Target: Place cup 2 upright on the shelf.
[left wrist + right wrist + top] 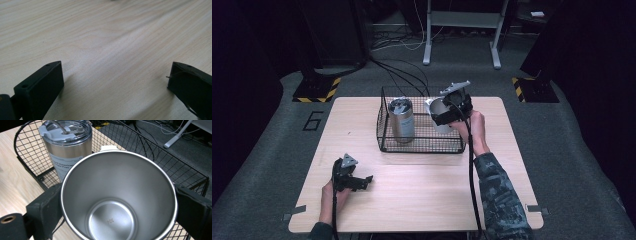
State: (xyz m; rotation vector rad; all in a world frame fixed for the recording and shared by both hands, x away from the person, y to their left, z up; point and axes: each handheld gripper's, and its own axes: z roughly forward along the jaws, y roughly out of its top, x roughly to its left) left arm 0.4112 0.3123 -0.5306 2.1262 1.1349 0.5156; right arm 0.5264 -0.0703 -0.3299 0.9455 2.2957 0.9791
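A black wire basket [422, 149] stands on the wooden table [427, 195] at the back centre. Inside its left part a steel tumbler [402, 120] with a clear lid stands upright. My right gripper [451, 111] is shut on an open, empty steel cup [435, 107], held over the basket's right part. In the right gripper view the jaws press both sides of the cup [112, 182], with the lidded tumbler [67, 147] and basket [30, 155] behind it. My left gripper [360, 182] rests low on the table at the front left, open, with bare wood [100, 37] between its jaws.
The table's front and middle are bare wood. Beyond the far edge lie cables [404, 75] on the grey floor, white desk legs [428, 35], and two bases with yellow-black tape [318, 90]. A "6" [313, 120] is marked on the floor at left.
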